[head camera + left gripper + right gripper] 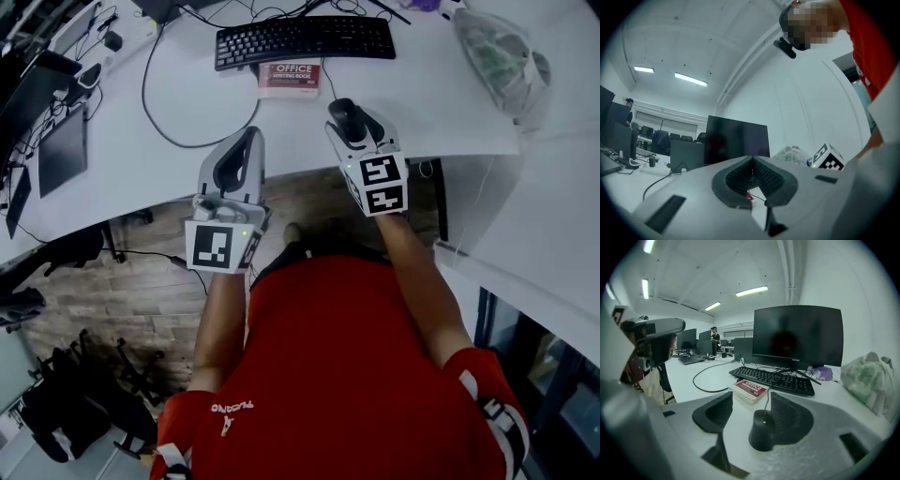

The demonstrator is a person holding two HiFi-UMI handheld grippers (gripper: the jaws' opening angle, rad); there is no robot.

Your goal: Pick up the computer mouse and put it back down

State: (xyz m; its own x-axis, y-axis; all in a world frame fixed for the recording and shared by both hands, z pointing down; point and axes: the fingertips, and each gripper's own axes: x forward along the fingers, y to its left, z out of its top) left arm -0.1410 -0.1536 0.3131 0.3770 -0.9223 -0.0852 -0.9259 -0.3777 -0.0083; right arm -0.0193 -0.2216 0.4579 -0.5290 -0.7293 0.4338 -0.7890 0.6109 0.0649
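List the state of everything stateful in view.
left claw: shut, empty.
right claw: open, gripping nothing.
computer mouse: on the desk, between right claw's jaws, unclamped.
monitor: screen dark.
writing book: closed, flat on desk.

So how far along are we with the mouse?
Nothing looks done yet. In hand: the right tool stands open around the mouse, which sits on the desk, ungripped. Left: close, lift, set it back down. The left tool is shut, empty.
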